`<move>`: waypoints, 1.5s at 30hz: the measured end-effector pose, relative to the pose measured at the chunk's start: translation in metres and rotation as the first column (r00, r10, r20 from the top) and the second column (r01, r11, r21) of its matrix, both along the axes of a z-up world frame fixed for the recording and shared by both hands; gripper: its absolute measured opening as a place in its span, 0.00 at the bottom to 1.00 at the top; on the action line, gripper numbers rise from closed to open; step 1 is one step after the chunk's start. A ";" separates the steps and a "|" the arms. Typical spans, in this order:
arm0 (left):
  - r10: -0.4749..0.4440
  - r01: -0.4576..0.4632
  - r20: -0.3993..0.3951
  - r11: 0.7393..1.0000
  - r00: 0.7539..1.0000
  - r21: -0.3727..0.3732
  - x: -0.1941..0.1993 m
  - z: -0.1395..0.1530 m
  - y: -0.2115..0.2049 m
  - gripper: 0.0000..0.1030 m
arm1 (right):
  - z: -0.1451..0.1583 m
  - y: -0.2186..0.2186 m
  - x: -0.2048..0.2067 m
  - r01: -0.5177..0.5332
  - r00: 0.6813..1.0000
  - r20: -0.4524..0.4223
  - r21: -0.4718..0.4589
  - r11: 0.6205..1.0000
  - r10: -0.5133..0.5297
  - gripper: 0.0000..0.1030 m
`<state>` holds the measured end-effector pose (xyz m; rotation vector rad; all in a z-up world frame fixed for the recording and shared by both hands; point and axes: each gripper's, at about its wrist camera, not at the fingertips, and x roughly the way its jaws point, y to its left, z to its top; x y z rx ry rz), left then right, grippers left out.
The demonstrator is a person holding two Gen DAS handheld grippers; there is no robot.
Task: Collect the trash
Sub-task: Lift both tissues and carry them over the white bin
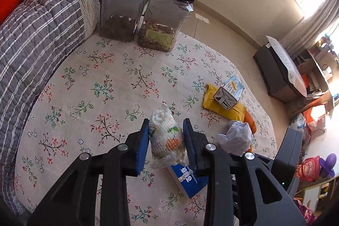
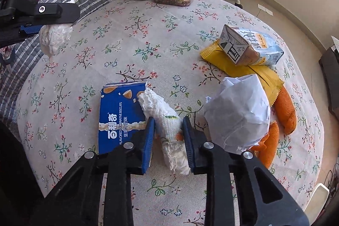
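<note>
Holding a crumpled tissue wad (image 1: 166, 139), the left claw (image 1: 165, 141) has its blue pads pressed on both sides of it, lifted above the floral table (image 1: 106, 82). The right claw (image 2: 167, 139) is narrow w/ a second tissue roll (image 2: 167, 126) between its pads; that roll lies partly on a blue biscuit box (image 2: 118, 115). To the right: white paper ball (image 2: 237, 111), yellow wrapper (image 2: 233, 65) w/ milk carton (image 2: 243, 46) on it, orange plush (image 2: 284, 107). Two jars (image 1: 146, 12) stand at the table's far edge.

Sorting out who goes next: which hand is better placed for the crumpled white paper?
Right gripper: shut on a tissue roll, it sits beside the paper; the left gripper holds its wad far off.
</note>
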<state>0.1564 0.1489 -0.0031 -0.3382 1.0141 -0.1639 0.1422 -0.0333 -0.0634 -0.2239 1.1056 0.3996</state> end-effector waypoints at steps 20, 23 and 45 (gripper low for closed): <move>0.020 -0.020 -0.006 1.000 1.000 -0.021 0.001 0.000 0.001 0.31 | 0.007 0.004 -0.005 0.020 0.999 0.031 0.011 1.000 -0.020 0.24; 0.050 -0.050 0.022 0.999 0.998 0.001 -0.001 0.005 0.004 0.31 | 0.026 0.007 -0.005 0.039 0.995 0.088 0.040 0.998 -0.042 0.24; 0.081 -0.148 0.308 0.969 0.948 0.200 -0.041 0.052 -0.048 0.32 | 0.113 -0.065 -0.032 0.402 0.809 0.422 0.112 0.909 -0.410 0.24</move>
